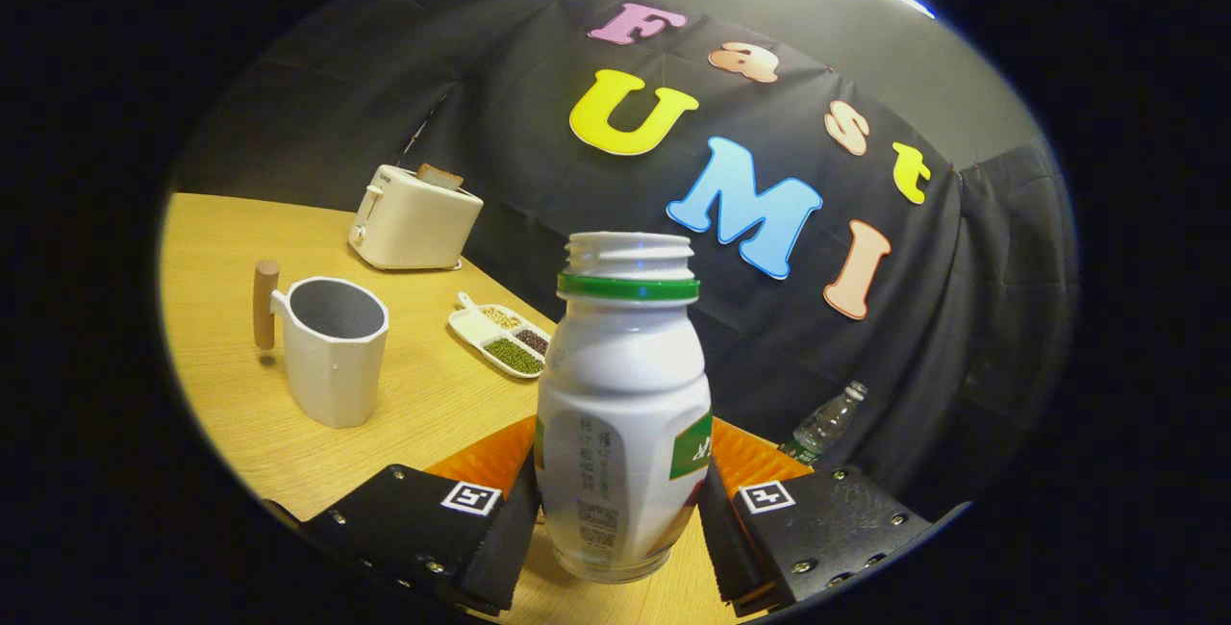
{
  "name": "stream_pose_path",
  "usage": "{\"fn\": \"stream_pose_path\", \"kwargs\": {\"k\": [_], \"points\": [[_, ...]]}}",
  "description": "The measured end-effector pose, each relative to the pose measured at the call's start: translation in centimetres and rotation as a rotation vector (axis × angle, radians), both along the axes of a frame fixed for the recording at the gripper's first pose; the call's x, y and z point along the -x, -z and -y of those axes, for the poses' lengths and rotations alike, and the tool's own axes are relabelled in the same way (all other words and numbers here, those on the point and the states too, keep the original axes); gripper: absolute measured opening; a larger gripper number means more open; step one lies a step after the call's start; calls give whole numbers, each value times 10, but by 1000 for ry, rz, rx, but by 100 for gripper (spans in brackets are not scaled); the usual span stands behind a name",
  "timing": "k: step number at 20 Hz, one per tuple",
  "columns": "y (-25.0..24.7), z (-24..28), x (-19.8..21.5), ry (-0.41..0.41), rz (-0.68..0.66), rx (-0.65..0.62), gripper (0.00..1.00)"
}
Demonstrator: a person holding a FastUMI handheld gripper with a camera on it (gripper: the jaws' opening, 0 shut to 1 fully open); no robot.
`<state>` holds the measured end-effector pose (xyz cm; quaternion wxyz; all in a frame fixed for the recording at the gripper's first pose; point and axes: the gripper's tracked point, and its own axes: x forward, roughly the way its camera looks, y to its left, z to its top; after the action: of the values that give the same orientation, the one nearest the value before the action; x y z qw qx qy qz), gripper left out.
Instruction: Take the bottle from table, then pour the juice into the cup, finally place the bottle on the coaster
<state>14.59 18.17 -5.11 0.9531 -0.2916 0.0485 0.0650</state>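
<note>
A white bottle (622,394) with a green neck ring and no cap stands upright between my fingers. My gripper (620,514) is shut on the bottle, with one finger pressing each side of its lower body. An orange ribbed coaster (486,460) lies on the table just behind the bottle's base and shows on both sides of it. I cannot tell whether the base touches the table. The white cup (335,351) with a wooden handle stands open and upright beyond my fingers to the left, apart from the bottle.
A cream toaster (414,218) with a slice of bread sits at the far end of the wooden table (221,250). A white divided dish (500,329) of beans lies between cup and wall. A clear plastic bottle (822,425) leans by the cloth on the right.
</note>
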Motion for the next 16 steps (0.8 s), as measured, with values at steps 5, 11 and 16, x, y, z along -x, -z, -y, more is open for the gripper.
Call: {"fn": "stream_pose_path", "kwargs": {"k": [5,11,16], "points": [[-1,-13,-8,-27,-13,94,75],[3,-32,-16,-73,-26,229,75],[10,-41,-21,-97,-40,299,75]]}}
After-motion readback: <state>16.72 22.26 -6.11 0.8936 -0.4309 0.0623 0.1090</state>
